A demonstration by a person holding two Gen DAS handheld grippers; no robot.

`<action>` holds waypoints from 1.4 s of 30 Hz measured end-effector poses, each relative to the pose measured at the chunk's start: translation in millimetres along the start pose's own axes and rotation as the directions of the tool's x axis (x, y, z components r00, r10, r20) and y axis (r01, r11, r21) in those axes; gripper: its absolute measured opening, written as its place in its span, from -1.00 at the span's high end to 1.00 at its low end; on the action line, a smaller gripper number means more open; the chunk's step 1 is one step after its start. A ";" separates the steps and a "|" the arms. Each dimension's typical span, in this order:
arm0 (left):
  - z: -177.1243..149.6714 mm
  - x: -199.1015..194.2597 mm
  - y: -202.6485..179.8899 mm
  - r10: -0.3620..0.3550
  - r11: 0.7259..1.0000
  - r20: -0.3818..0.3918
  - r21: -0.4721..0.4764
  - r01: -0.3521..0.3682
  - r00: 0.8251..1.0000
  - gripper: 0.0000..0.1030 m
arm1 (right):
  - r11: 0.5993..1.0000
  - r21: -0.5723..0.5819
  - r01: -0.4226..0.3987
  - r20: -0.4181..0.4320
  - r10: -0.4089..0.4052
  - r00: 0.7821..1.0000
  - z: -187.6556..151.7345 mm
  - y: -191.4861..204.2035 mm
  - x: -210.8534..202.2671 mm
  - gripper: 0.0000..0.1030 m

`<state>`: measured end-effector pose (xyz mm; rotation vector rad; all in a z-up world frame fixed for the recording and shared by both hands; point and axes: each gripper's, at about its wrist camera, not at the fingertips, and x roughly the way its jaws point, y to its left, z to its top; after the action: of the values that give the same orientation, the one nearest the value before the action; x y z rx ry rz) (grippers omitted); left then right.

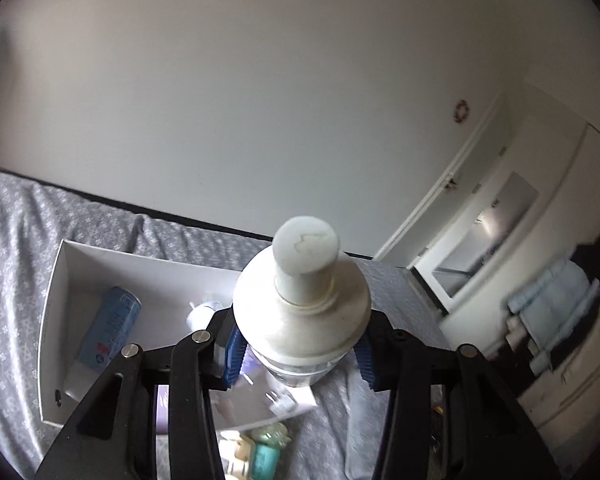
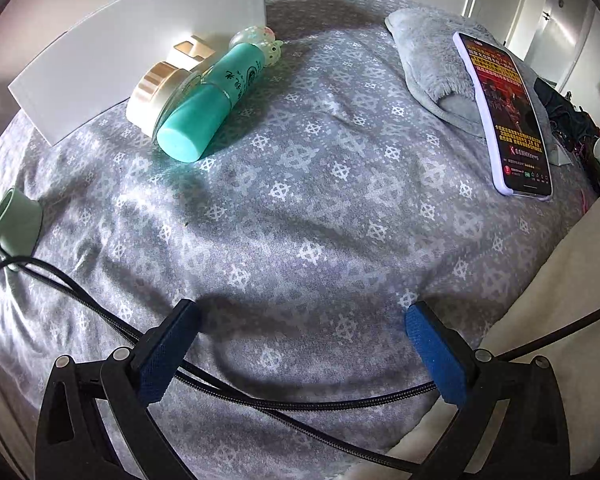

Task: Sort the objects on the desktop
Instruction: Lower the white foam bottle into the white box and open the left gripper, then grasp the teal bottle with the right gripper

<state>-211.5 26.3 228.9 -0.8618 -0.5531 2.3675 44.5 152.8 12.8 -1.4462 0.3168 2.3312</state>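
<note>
My left gripper point(image 1: 298, 354) is shut on a white pump bottle point(image 1: 302, 300), held in the air with its flat cap toward the camera, above the white box point(image 1: 56, 280). In the box lie a blue tube point(image 1: 110, 330) and a small white item point(image 1: 200, 314). In the right wrist view a teal bottle point(image 2: 210, 106), a cream jar with a gold lid point(image 2: 154, 94) and a small green figure point(image 2: 256, 42) lie beside the box's outer wall point(image 2: 140, 48). My right gripper point(image 2: 300, 354) stands open low over the grey patterned cloth point(image 2: 320, 208), nothing between its fingers.
A phone point(image 2: 504, 116) with a lit screen rests on a grey fluffy cloth point(image 2: 432, 56) at the right. A pale green cup point(image 2: 14, 222) sits at the left edge. Black cables point(image 2: 260, 396) run under the right gripper. A white door point(image 1: 452, 208) and cupboards stand beyond the bed.
</note>
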 end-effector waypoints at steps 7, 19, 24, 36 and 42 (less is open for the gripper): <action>-50.6 34.2 25.9 0.131 0.989 -0.118 -0.059 -0.139 0.984 -0.39 | 1.000 -0.002 0.000 0.002 0.000 1.000 -1.6 1.3 -0.8 -1.00; -159.1 -54.4 44.4 0.441 0.896 -0.162 0.131 -0.423 0.883 -0.93 | 1.000 -0.006 0.008 0.006 -0.008 1.000 0.9 2.0 2.0 -1.00; -219.1 -60.9 61.7 0.496 0.868 -0.265 0.160 -0.469 0.827 -0.93 | 1.000 -0.008 0.005 -0.003 -0.005 1.000 1.6 1.6 2.2 -1.00; -296.7 -73.8 79.1 0.559 0.829 -0.273 0.209 -0.519 0.783 -0.98 | 0.995 0.080 0.052 0.315 -0.075 0.946 19.0 -29.7 -81.3 -0.98; -316.4 -72.8 72.0 0.603 0.793 -0.127 0.207 -0.573 0.788 -0.99 | 0.999 -0.039 0.029 0.253 -0.019 0.967 100.6 -15.8 -58.0 -0.98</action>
<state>24.7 -15.2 -1.6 -1.3168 0.0041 2.7845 -7.0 194.1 109.7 -1.1442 0.1787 2.4801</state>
